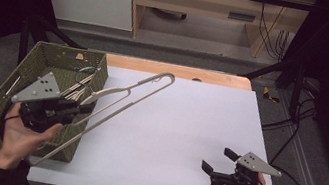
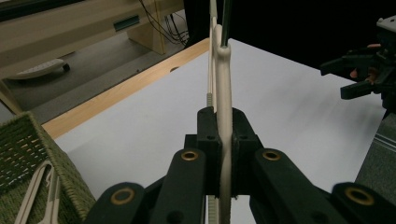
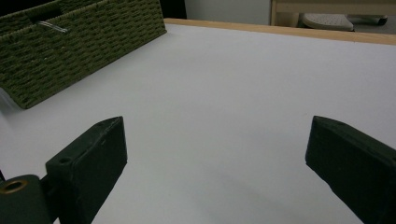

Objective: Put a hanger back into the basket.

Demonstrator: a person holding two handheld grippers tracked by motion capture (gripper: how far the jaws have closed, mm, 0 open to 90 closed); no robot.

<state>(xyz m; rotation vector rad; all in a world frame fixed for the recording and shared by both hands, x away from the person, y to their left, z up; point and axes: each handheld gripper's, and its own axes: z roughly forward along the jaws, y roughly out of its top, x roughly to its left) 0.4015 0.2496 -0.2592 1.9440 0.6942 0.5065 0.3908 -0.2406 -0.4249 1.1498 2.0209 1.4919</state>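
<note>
**Ana:** Jaws first, since they sit nearest the camera. The left gripper (image 1: 80,107) is clamped on a cream clothes hanger (image 1: 121,98), pinching one of its arms edge-on, as the left gripper view shows with the hanger (image 2: 223,100) squeezed between the two pads.

**Ben:** And the other one?

**Ana:** The right gripper (image 1: 216,160) rests low at the near right of the white table (image 1: 210,110), jaws spread wide with nothing between them.

**Ben:** Where does the hanger lie from there?

**Ana:** Off to the left and farther away, well apart from the right gripper. It is lifted above the table, just beside the green woven basket (image 1: 29,67), where more hangers lie inside. The left hand is plainly the nearer; it already has it.

**Ben:** Which way does it run?

**Ana:** Its long axis goes diagonally, from the near left by the basket's front corner up toward the far middle of the table. The far rounded end points away and to the right; the near end reaches back past the person's left hand (image 1: 23,137).

**Ben:** So the next move?

**Ana:** I'd judge it swings rightward over the table, toward the waiting open gripper.
</note>
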